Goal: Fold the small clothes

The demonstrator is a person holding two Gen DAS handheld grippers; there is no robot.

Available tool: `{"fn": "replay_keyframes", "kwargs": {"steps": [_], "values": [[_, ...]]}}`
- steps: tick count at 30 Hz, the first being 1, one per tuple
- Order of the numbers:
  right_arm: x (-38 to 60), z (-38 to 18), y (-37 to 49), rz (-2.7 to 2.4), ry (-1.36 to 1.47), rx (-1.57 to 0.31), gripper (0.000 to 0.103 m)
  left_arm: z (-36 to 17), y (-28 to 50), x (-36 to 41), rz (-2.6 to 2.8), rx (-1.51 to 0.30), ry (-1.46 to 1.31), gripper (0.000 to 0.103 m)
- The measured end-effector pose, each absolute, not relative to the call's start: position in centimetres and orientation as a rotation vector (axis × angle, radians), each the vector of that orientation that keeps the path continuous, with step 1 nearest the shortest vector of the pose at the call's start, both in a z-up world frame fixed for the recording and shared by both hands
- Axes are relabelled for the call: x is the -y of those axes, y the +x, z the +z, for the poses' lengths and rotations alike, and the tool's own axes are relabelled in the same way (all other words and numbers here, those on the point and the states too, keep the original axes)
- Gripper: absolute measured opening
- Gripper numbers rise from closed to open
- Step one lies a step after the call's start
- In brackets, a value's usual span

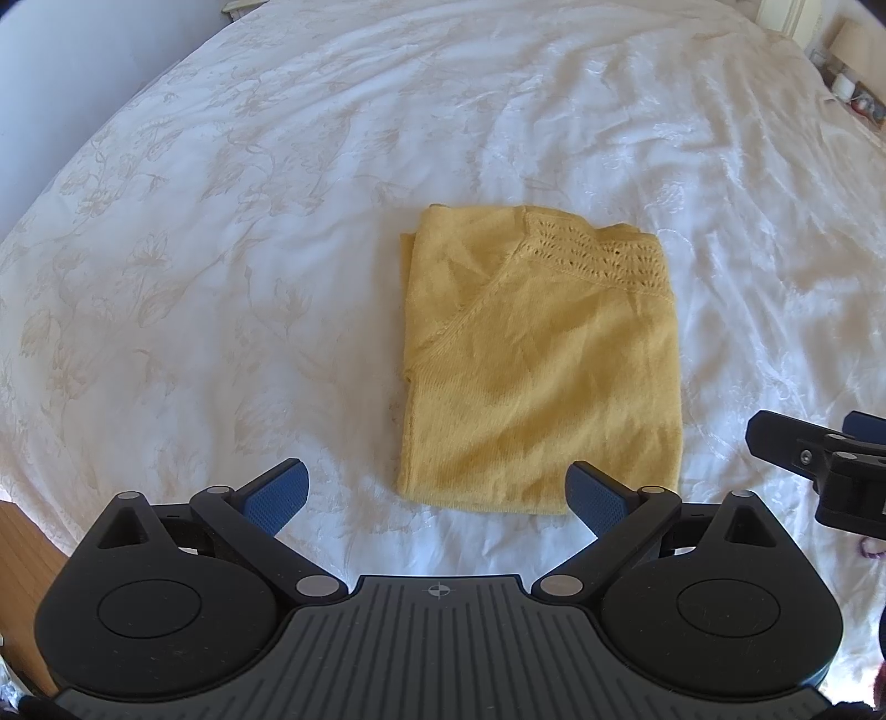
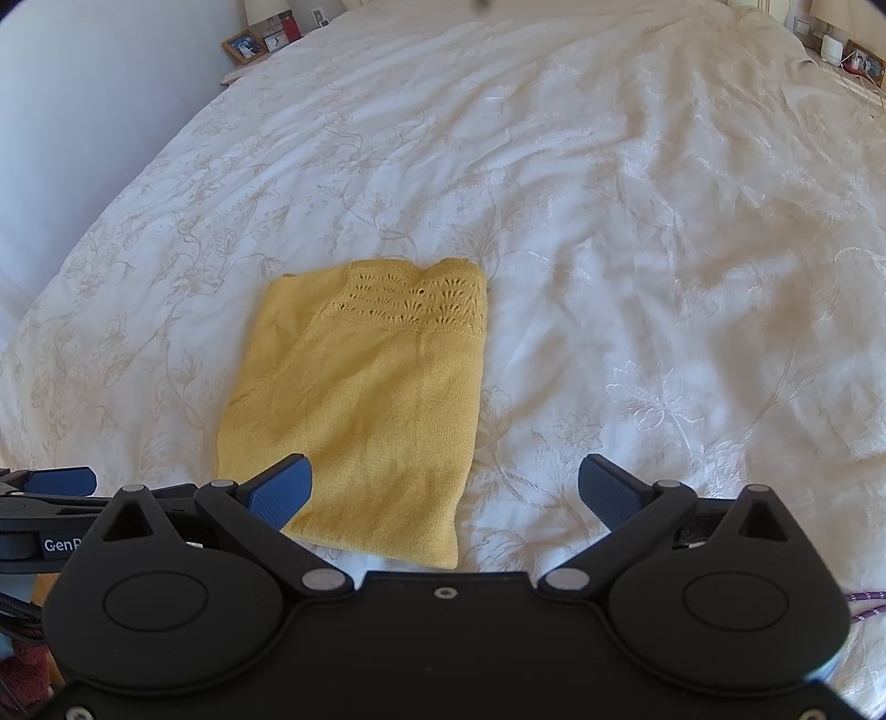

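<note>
A yellow knitted garment (image 1: pixel 540 365) lies folded into a neat rectangle on the white bedspread (image 1: pixel 221 221), with a lacy openwork band at its far end. It also shows in the right wrist view (image 2: pixel 365 410). My left gripper (image 1: pixel 437 493) is open and empty, just in front of the garment's near edge. My right gripper (image 2: pixel 446 490) is open and empty, above the garment's near right corner. The right gripper shows at the right edge of the left wrist view (image 1: pixel 819 459). The left gripper shows at the left edge of the right wrist view (image 2: pixel 50 482).
The white floral bedspread (image 2: pixel 637 249) covers the whole bed. A bedside table with photo frames and a red item (image 2: pixel 260 41) stands at the far left. Another with a lamp and small items (image 2: pixel 847 52) stands at the far right. A wooden floor (image 1: pixel 22 548) shows lower left.
</note>
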State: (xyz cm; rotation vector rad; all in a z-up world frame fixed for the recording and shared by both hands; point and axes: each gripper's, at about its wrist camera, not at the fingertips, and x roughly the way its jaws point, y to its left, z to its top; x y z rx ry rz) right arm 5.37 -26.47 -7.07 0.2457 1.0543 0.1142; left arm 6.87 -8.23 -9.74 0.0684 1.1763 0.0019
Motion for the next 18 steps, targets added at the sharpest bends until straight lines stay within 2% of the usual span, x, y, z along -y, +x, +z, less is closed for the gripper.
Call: {"fn": "replay_keyframes", "kwargs": {"steps": [18], "values": [[26.54,-7.18,5.38,0.107,0.257,-1.051,0.102,-9.59,6.99,8.23,-0.025,-1.172,0.099,0.100]]}}
